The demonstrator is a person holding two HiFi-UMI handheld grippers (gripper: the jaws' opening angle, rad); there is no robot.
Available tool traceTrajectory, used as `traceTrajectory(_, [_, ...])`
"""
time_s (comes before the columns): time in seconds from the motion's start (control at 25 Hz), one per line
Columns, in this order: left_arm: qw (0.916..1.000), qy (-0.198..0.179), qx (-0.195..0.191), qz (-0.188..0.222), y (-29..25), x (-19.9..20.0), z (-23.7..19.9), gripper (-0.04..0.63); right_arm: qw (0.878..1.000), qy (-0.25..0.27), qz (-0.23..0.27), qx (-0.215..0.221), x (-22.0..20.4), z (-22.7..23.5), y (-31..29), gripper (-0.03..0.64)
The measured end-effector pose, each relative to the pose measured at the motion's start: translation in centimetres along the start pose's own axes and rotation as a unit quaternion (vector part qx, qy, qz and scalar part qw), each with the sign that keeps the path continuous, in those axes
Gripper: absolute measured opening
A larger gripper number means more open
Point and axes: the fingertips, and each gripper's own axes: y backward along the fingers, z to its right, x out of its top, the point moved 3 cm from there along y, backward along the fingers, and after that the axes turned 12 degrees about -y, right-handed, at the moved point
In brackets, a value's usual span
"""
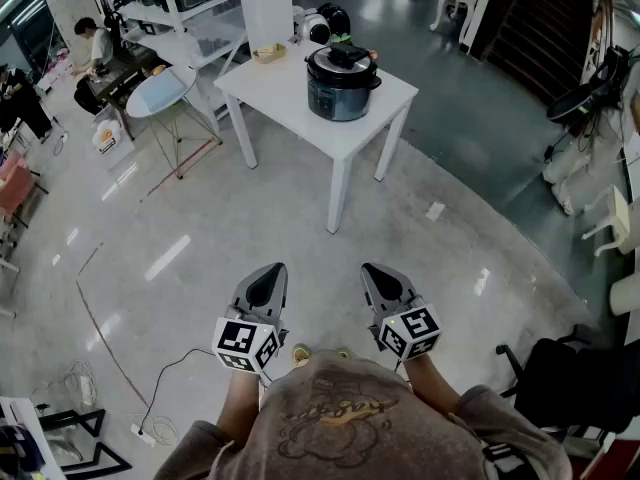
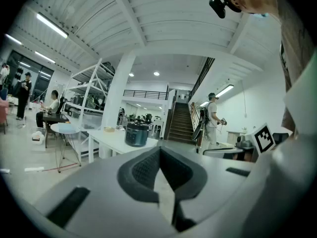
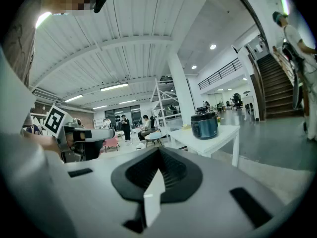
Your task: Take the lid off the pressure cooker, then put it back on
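The dark pressure cooker (image 1: 342, 83) stands on a white table (image 1: 290, 93) well ahead of me, its black lid (image 1: 343, 60) on top. It shows small and far off in the left gripper view (image 2: 136, 134) and the right gripper view (image 3: 204, 125). Both grippers hang close to my body over the bare floor, far short of the table. My left gripper (image 1: 266, 286) is shut with nothing in it, its jaws pressed together (image 2: 159, 168). My right gripper (image 1: 381, 284) is likewise shut and empty (image 3: 157, 173).
A white pillar (image 1: 267, 3) rises behind the table, with shelving (image 1: 190, 13) to its left. A round side table (image 1: 160, 91) stands left of the white table. A cable (image 1: 165, 388) trails on the floor at lower left. A black chair (image 1: 575, 383) sits at the right. People are at a desk at far left.
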Motion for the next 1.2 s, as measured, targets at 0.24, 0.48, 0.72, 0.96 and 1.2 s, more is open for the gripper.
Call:
traceTrajectory(0.24, [1.0, 0.005, 0.001, 0.001, -0.3, -0.1, -0.5, 0.003, 1.0, -0.004, 0.001, 0.001, 0.0, 0.0, -0.6, -0.005])
traceTrajectory(0.48, [0.9999, -0.001, -0.012, 0.002, -0.1, 0.3, -1.4, 0.003, 1.0, -0.013, 0.005, -0.002, -0.1, -0.9, -1.3, -0.004])
traceTrajectory(0.72, [0.9996, 0.008, -0.025, 0.01, 0.1, 0.0, -3.7, 0.003, 1.0, -0.011, 0.01, -0.005, -0.8, -2.6, -3.2, -0.003])
traceTrajectory(0.96, [0.9987, 0.016, -0.045, 0.015, -0.5, 0.1, -5.4, 0.003, 1.0, -0.015, 0.019, -0.015, -1.0, -3.0, -5.1, -0.003])
traceTrajectory(1.2, [0.9986, 0.016, -0.049, 0.01, -2.5, -0.3, -6.8, 0.003, 1.0, -0.013, 0.019, -0.021, -0.2, -2.3, -6.9, -0.003])
